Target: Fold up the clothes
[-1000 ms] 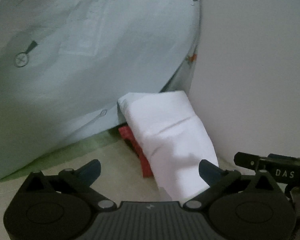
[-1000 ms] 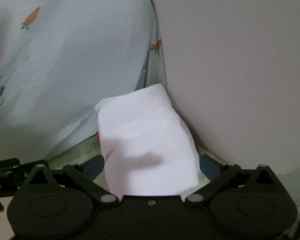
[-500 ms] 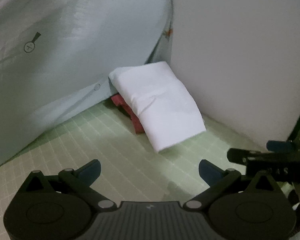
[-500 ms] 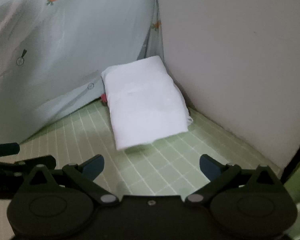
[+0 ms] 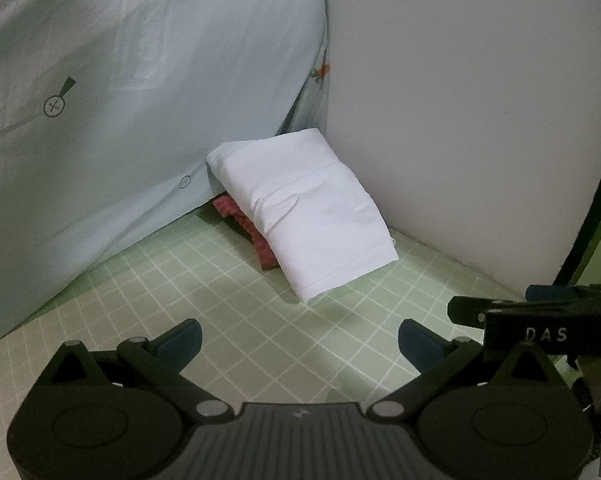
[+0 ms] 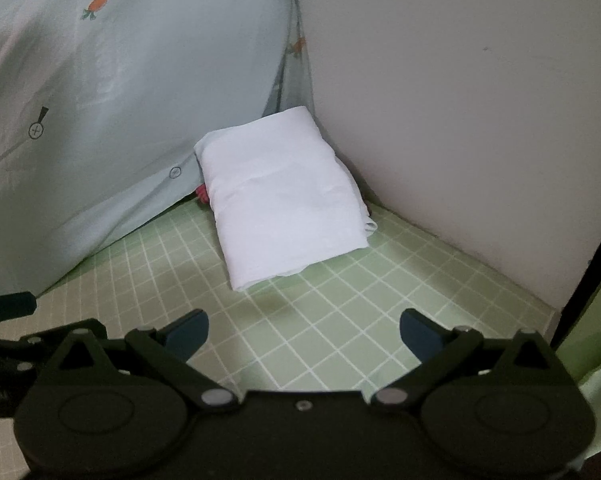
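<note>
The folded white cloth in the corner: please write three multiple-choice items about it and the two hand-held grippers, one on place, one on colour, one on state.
1. Where does the folded white cloth lie?
A. in the corner, on top of a red cloth
B. hanging on the wall
C. between the fingers of a hand-held gripper

2. What colour is the checked mat?
A. blue
B. light green
C. brown

3. How are the left hand-held gripper and the right hand-held gripper?
A. both shut on the cloth
B. one open, one shut
C. both open, holding nothing

Answers: 1 A, the red cloth shows under its edge; 2 B, green squares with pale lines; 3 C, only mat shows between the spread fingers.
</note>
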`<state>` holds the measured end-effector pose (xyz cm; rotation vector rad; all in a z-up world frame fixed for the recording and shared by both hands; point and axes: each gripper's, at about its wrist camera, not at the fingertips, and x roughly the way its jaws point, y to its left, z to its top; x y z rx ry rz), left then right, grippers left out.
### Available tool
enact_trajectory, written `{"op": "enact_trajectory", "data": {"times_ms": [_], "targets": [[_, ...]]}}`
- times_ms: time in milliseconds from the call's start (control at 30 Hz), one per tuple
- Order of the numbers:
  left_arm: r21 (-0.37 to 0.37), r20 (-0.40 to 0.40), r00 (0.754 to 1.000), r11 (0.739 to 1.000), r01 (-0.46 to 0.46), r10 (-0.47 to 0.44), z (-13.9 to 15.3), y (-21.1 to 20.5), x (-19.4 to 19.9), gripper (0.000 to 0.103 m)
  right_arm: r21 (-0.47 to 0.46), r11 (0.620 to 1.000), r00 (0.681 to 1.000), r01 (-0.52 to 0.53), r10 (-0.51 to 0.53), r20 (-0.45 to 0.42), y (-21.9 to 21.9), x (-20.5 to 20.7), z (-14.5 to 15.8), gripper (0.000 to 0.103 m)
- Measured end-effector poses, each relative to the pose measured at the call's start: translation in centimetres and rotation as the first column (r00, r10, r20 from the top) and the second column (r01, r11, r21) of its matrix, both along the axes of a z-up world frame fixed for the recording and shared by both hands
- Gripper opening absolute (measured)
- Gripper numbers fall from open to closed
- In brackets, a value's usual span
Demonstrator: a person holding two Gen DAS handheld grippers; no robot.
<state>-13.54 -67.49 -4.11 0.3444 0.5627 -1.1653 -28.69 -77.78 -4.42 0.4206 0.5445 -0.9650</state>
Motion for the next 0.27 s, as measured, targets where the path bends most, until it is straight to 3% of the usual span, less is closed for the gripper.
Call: {"op": "enact_trajectory", "data": {"times_ms": [267], "targets": [[-0.014, 0.001, 1.000, 1.000, 0.000, 0.000, 0.28, 0.28, -0.13, 0.103, -0.007, 1.000, 1.000, 0.003, -0.003, 0.001, 0.38, -0.25, 0.22, 0.103]]}}
